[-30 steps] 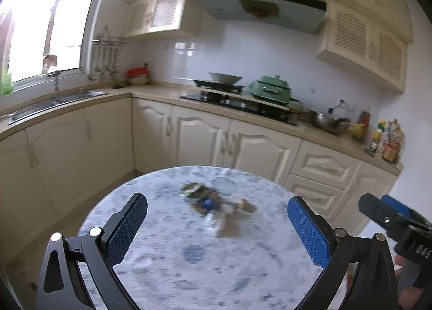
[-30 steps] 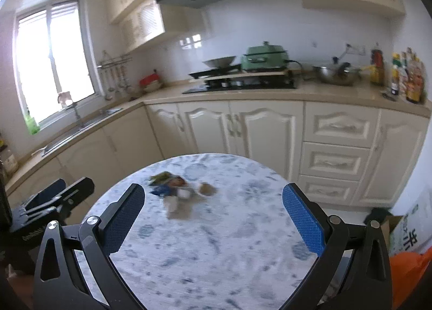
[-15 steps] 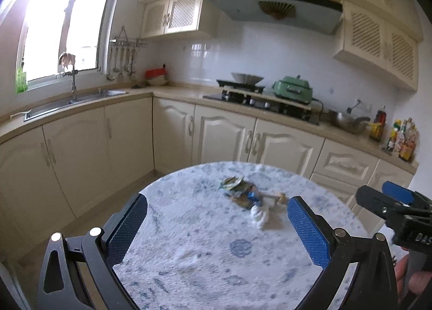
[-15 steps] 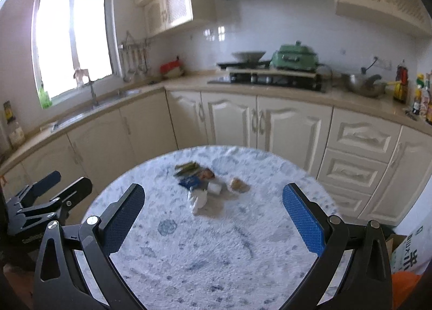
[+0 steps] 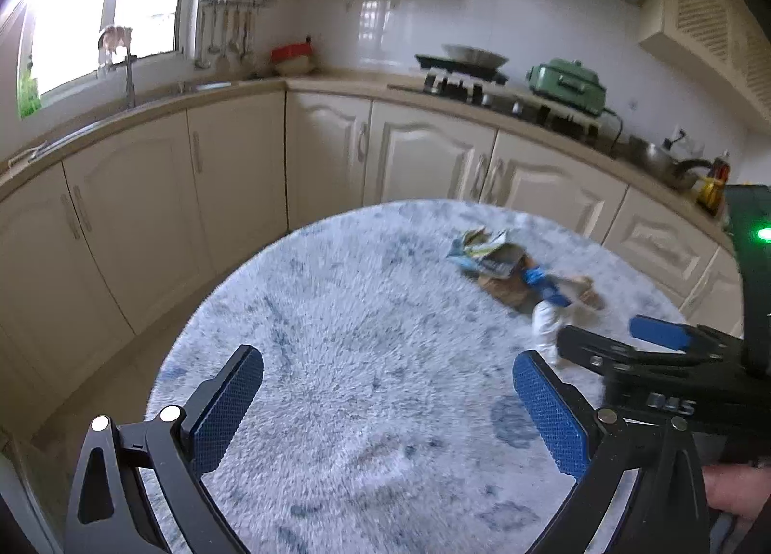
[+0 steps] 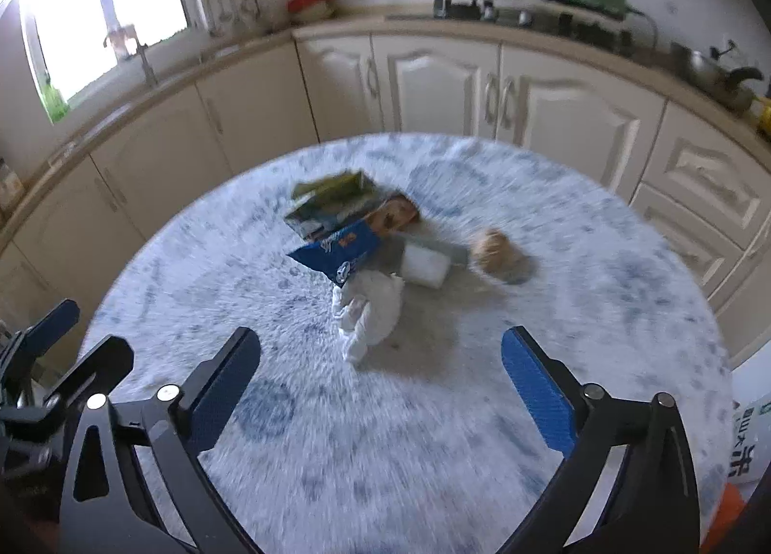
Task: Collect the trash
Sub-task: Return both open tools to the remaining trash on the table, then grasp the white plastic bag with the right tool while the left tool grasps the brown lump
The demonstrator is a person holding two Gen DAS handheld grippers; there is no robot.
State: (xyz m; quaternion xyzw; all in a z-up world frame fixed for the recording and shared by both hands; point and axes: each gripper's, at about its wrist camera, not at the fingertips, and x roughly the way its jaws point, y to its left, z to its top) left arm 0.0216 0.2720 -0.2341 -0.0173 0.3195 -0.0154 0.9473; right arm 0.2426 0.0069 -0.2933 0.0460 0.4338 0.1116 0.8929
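Right gripper (image 6: 380, 380) jaws just narrowing, empty; left gripper (image 5: 388, 404) spread, empty. Trash (image 6: 366, 245) sits loose mid-table (image 6: 602, 313). Fast approach risks scattering it.

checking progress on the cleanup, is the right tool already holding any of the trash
No, the right tool stands open over the round table, with nothing between its pads, and the crumpled white tissue lies ahead of it untouched.

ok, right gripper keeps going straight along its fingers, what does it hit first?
Probably the crumpled white tissue, nearest piece of the trash pile and roughly centred ahead of the open right gripper. Nothing lies between them on the table. Motion blur leaves depth unclear.
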